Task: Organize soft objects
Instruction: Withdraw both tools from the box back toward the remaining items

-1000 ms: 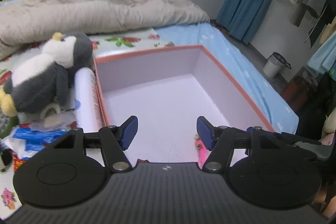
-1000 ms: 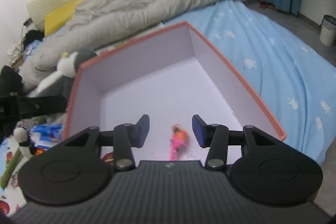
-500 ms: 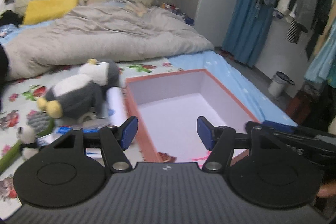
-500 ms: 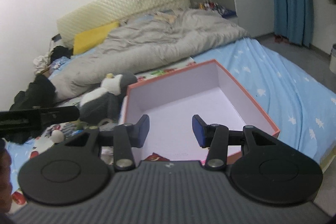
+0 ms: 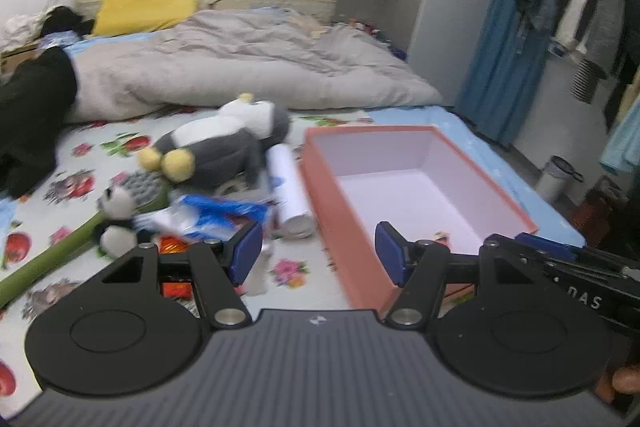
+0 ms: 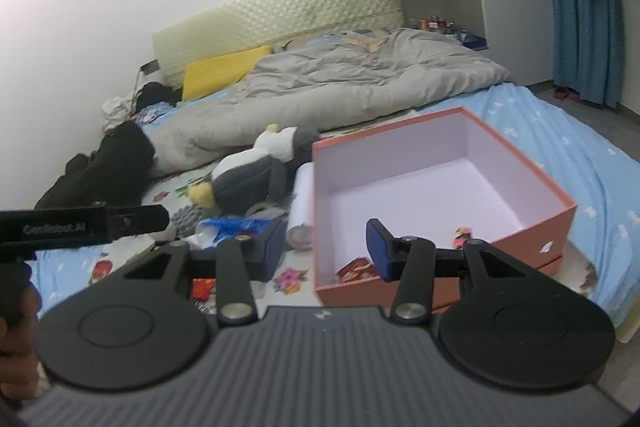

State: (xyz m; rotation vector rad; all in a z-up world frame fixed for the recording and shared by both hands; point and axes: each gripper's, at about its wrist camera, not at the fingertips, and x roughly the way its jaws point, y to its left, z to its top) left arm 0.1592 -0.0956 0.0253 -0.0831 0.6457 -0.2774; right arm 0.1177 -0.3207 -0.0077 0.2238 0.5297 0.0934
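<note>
Toys lie on a bed (image 5: 304,269) with a flowery sheet. Both grippers hang above the near end of the bed, and both point toward the headboard (image 6: 280,15).

From the left gripper (image 5: 319,254), a plush penguin (image 5: 218,143) lies on its side at about 11 o'clock. It is grey and white with yellow feet. A small panda toy (image 5: 116,213) on a green stick lies nearer, at about 10 o'clock. A white roll (image 5: 288,193) lies just beside the orange box (image 5: 352,223), between the box and the penguin. Blue and white wrappers (image 5: 212,213) lie in a heap close to the roll. The left jaws stand apart with nothing between them.

The orange box sits at about 1 o'clock from the left gripper, on the blue part of the bed. It is open on top and white inside. A small pink thing (image 6: 462,235) and a small red thing (image 6: 358,267) lie on its floor, near the close wall. I cannot tell what they are.

The right gripper (image 6: 322,251) looks at the same box from its other side. Its jaws stand a bit less wide and hold nothing too.

A grey blanket (image 6: 360,87) is piled at 12 o'clock, with a yellow pillow (image 6: 224,69) behind it.
</note>
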